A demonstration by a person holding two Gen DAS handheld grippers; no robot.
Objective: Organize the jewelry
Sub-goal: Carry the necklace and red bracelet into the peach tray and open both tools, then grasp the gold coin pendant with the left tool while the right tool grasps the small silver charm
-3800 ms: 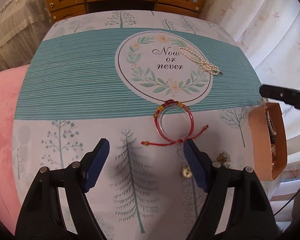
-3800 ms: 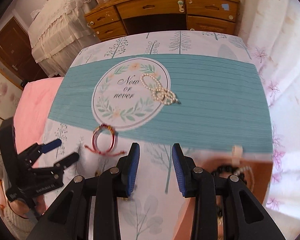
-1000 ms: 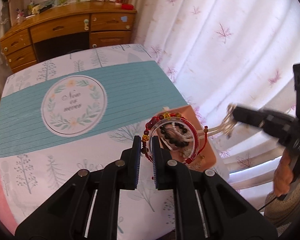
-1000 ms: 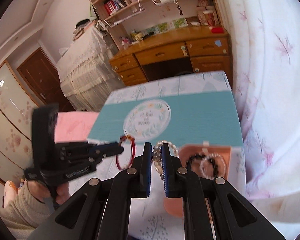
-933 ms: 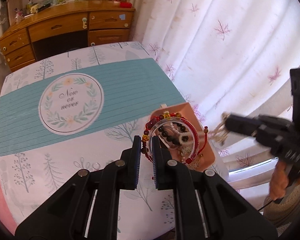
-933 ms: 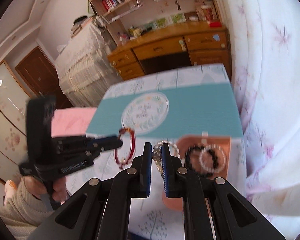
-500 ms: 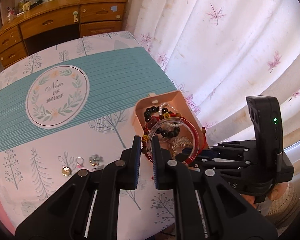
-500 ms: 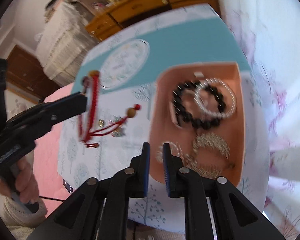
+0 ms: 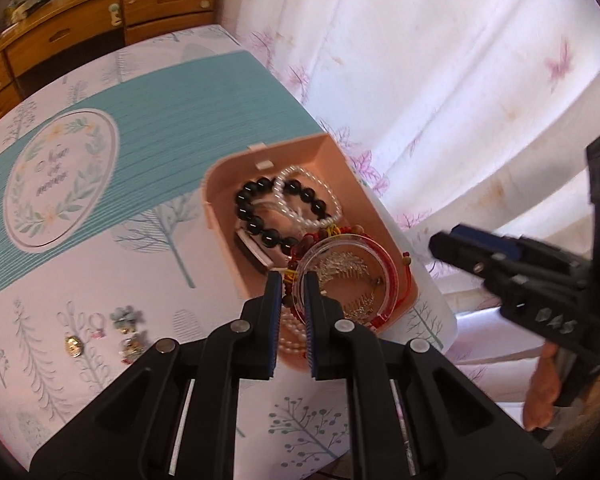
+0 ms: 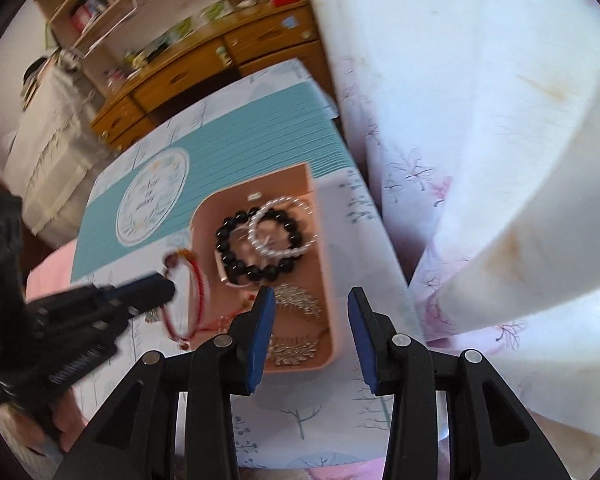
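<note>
Seeing, left wrist view: left hand-held gripper [image 9: 292, 300] clamped on red-cord bangle [image 9: 350, 276], poised above pink box [image 9: 220, 184] holding black beads [image 9: 260, 216]; small charms [image 9: 124, 320] left on surface [image 9: 160, 240].

Right wrist view: we find right hand-held gripper [image 10: 310, 320] opening, empty, pointing steeply down over box.

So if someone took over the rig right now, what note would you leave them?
Left gripper: shut on the red cord bracelet, held over the pink box.
Right gripper: jaws opening, nothing between them, above the box's near end.
In the box: black bead bracelet, pearl strands, silver pieces.
Left to do: release the red bracelet into the box, then collect the small charms on the cloth.
</note>
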